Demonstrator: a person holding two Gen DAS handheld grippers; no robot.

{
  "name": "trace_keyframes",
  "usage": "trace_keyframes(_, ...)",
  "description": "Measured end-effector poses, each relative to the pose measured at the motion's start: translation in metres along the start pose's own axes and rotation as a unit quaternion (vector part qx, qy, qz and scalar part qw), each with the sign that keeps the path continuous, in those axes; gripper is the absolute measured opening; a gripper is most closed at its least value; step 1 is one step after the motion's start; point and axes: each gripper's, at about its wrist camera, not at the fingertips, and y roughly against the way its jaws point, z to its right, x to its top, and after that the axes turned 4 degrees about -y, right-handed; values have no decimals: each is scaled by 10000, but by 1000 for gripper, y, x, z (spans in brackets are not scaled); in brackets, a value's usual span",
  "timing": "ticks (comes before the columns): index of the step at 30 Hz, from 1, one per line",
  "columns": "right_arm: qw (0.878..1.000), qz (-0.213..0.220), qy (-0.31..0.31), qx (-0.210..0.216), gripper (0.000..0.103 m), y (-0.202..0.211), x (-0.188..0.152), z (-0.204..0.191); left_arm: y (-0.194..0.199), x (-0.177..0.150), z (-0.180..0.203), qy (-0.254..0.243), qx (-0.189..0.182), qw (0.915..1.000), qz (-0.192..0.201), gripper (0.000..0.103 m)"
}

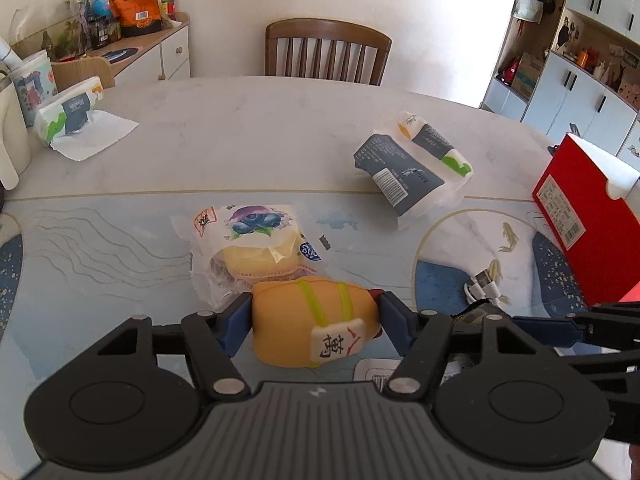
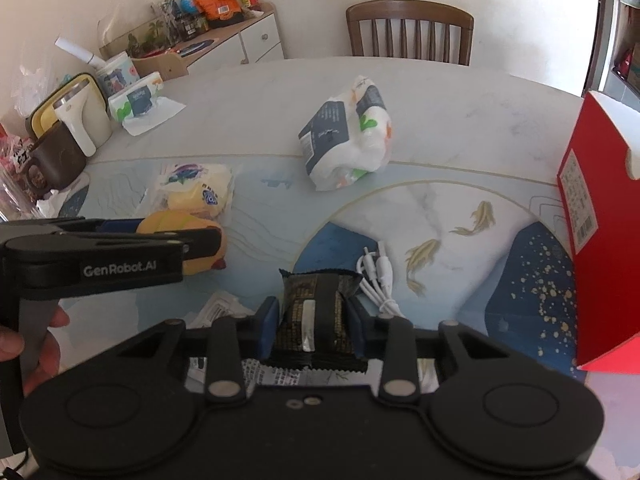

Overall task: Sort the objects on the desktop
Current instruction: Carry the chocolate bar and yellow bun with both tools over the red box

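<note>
A yellow squishy toy [image 1: 296, 316] with green stripes and a mahjong-tile label lies on the blue patterned mat [image 1: 120, 280]. My left gripper [image 1: 316, 322] is shut on it, a blue pad pressing each side. In the right wrist view the same toy [image 2: 202, 258] shows behind the left gripper's fingers [image 2: 200, 240]. My right gripper [image 2: 313, 326] is shut on a black snack packet [image 2: 314, 304] near the table's front edge. A blueberry bread packet [image 1: 256, 244] lies just beyond the toy. A wrapped tissue pack [image 1: 416, 172] rests further back.
A red box [image 2: 596, 216] stands at the right edge. A white cable [image 2: 378, 276] lies beside the black packet. At the far left are another tissue pack [image 1: 68, 116], a brown mug [image 2: 56, 160] and a white jug [image 2: 86, 120]. A chair [image 1: 328, 52] stands behind the table.
</note>
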Motion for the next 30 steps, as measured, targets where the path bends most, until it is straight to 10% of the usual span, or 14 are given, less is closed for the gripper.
trace_keyframes(30,9973,653,-347,-37,35,92,-2,50,58,21,83,-458,-653,9965,260,67)
